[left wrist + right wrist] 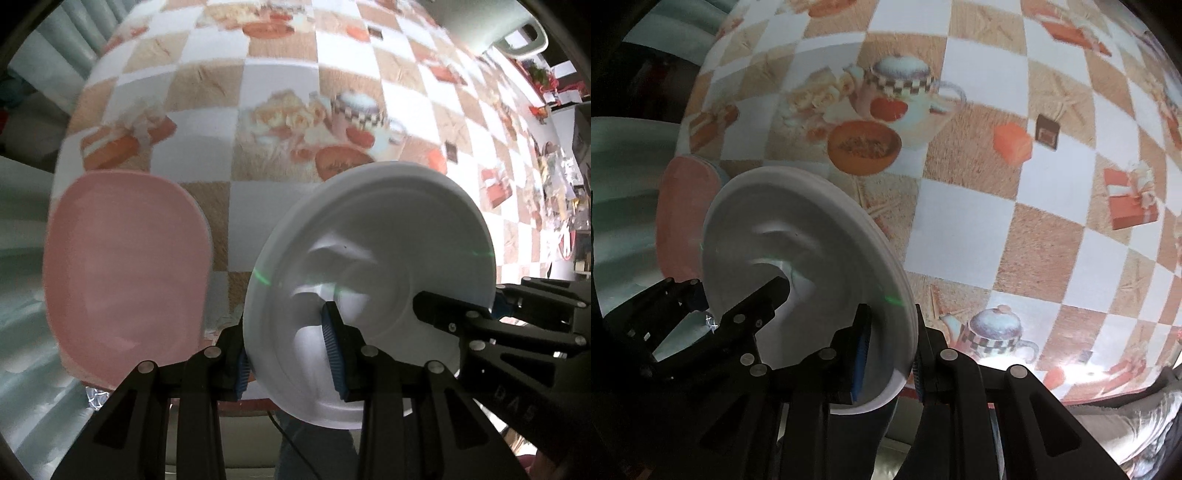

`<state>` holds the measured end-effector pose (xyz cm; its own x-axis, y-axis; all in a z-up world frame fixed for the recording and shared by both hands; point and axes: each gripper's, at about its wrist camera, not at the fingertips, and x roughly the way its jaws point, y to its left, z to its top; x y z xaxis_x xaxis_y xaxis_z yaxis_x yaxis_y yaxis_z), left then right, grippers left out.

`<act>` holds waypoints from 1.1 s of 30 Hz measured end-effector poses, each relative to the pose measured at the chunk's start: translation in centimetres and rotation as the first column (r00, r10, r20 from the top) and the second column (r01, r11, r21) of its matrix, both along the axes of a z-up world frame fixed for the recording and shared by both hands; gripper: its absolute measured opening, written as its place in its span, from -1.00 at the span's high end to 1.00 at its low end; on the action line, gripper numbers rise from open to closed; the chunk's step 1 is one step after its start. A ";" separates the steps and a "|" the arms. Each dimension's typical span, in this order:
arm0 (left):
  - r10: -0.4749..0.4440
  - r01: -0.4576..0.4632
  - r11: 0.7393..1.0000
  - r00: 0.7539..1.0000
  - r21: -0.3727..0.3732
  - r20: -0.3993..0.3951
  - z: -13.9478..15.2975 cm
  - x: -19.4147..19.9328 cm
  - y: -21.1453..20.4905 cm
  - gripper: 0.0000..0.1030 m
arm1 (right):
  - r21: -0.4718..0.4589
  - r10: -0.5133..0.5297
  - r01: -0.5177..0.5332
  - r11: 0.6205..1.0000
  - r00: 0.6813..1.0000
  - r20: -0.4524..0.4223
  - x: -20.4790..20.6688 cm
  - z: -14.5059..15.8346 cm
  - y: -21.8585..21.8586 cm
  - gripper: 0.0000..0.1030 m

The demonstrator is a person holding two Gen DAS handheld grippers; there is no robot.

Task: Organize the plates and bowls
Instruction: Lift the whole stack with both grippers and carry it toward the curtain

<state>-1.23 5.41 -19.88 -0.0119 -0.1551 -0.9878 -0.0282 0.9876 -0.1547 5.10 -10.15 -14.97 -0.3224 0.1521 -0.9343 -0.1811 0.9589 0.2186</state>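
- Left gripper (291,354): fingers (334,354) clamped on the near rim of the white plate (373,266), one blue pad inside the dish, the other under the rim.
- Right gripper (890,363): fingers (862,354) pinched narrow on the opposite rim of the same plate; it also shows at the right edge of the left wrist view.
- The plate hangs between the two sets of fingers, tilted, lifted clear of the counter (266,206) with its checkered cloth.
- Pink plate (125,273): flat on the counter, just left of the left fingers, near the counter's edge; apart from the white plate.
- Both views motion-blurred.
- Pale handled container (517,33): far beyond the fingers, top right of the left view; contents not readable.
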 end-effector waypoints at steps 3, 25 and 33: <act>0.019 -0.020 1.000 0.999 0.004 0.032 1.4 -0.4 0.8 0.27 | 0.009 0.013 -0.013 1.000 1.000 0.022 0.9 1.4 0.0 0.58; 0.282 -0.293 0.952 0.952 0.090 0.123 8.2 -3.0 10.9 0.27 | 0.101 0.284 -0.297 0.950 0.951 0.120 0.5 6.6 14.0 0.57; 0.332 -0.341 0.937 0.937 0.079 0.105 7.3 -3.1 12.6 0.27 | 0.080 0.331 -0.340 0.937 0.937 0.108 0.6 5.6 16.4 0.57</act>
